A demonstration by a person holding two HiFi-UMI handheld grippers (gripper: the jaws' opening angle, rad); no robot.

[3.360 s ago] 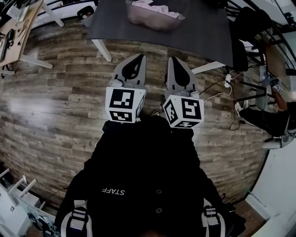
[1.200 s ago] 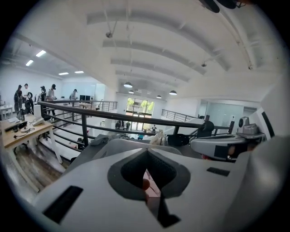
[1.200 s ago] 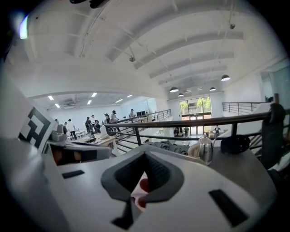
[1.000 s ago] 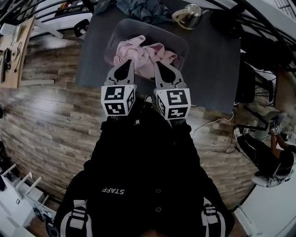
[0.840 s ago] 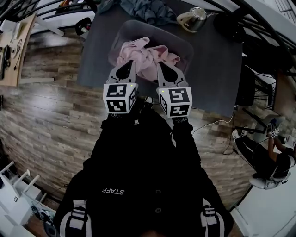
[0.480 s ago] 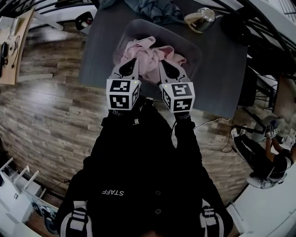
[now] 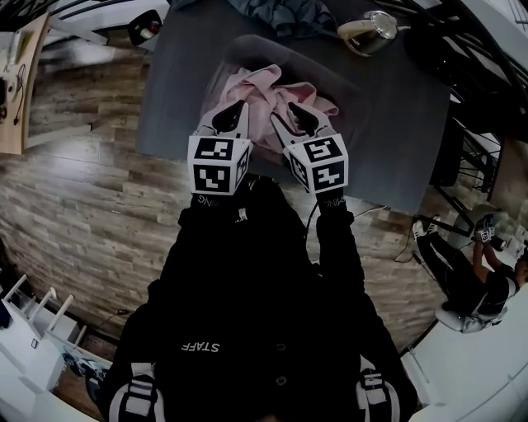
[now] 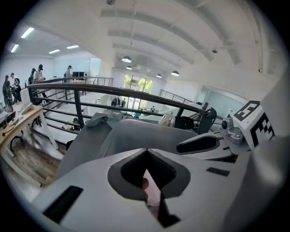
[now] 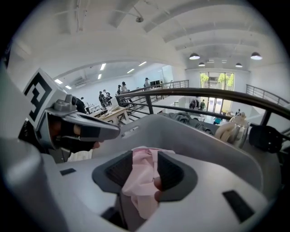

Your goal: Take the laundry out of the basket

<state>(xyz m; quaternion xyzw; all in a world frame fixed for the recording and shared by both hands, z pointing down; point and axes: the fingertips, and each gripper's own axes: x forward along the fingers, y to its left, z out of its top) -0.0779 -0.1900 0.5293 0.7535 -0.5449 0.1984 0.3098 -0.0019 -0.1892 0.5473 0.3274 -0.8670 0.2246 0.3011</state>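
A translucent grey basket (image 7: 346, 82) stands on a dark table (image 7: 173, 91) and holds crumpled pink laundry (image 7: 264, 86). Both grippers hover side by side over the basket's near edge, above the pink cloth. My left gripper (image 7: 235, 111) is shut; in its own view (image 8: 147, 152) the tips meet and a sliver of pink shows behind them. My right gripper (image 7: 295, 115) has its jaws opening. In the right gripper view (image 9: 145, 152) pink laundry (image 9: 142, 176) shows in the gap between the pads, which do not press on it.
A pale kettle (image 7: 371, 23) and a heap of dark grey-blue clothes (image 7: 276, 12) lie at the table's far side. A metal railing (image 9: 204, 93) runs beyond the table. A person (image 7: 470, 280) sits low at the right on the wooden floor.
Both grippers have travelled forward from over the floor to above the basket and the pink laundry. The right jaws have parted; the left jaws stay together.
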